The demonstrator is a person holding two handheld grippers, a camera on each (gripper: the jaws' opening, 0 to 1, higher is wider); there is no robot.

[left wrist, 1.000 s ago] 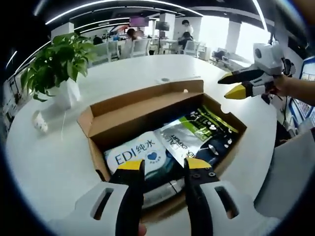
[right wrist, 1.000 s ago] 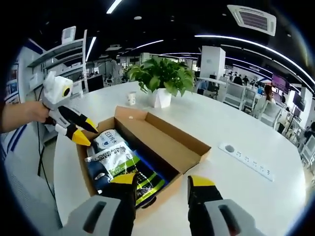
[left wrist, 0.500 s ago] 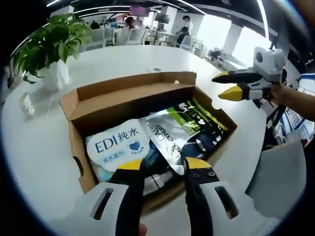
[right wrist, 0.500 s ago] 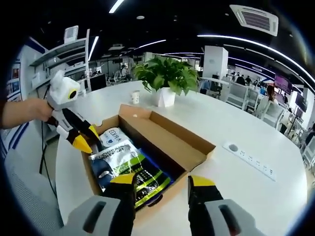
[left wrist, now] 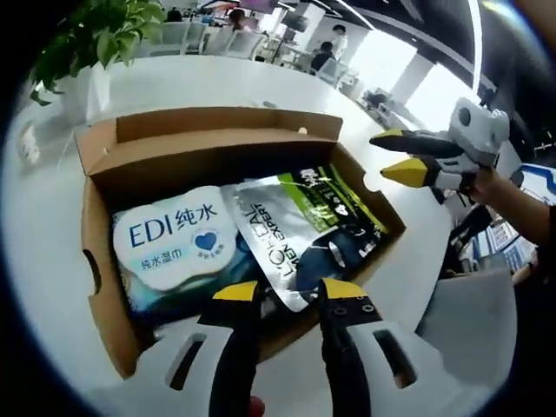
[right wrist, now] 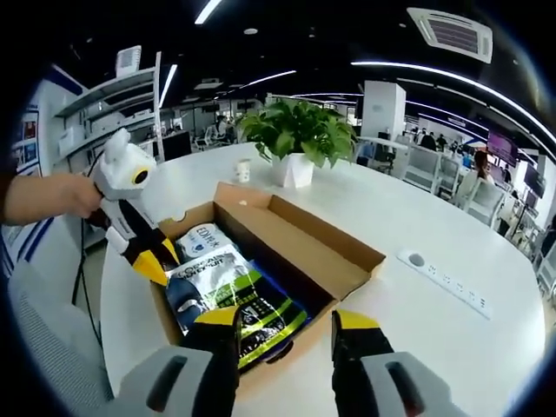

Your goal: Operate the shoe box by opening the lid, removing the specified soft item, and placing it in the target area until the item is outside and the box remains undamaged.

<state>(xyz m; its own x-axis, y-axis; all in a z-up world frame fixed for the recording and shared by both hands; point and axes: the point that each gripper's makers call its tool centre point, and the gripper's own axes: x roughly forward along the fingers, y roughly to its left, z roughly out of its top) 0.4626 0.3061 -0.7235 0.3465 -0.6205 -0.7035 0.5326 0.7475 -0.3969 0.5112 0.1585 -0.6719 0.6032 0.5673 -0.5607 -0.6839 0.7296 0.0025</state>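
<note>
Between our left gripper's [left wrist: 291, 294] yellow-tipped fingers [left wrist: 235, 292], which are standing a small gap apart and holding nothing, we are looking straight down into the open box [left wrist: 97, 287]. Just past those tips the white wipes pack [left wrist: 174, 234] is lying in the box's near-left part, with a silver pouch [left wrist: 282, 234] touching it on the right and a green-striped pack [left wrist: 343, 204] beyond that. The wipes pack's long axis is running across the left gripper view, roughly square to our fingers. We are taking it for the soft item, though the task does not name it.

Our right gripper [right wrist: 289, 322] is hovering apart from the box, off its far end, fingers likewise parted and empty; in the left gripper view it [left wrist: 408, 156] is hanging above the box's right corner. So the left gripper is the nearer one, poised at the rim above the wipes in the right gripper view [right wrist: 156, 258].

The lid [right wrist: 321, 252] is already folded back along the far side, flat and untorn. The box is sitting on a wide white tabletop [right wrist: 452, 330] with a potted plant [right wrist: 295, 139], a small cup [right wrist: 244, 170] and a power strip [right wrist: 439, 282], in an open-plan office under strip lights.
</note>
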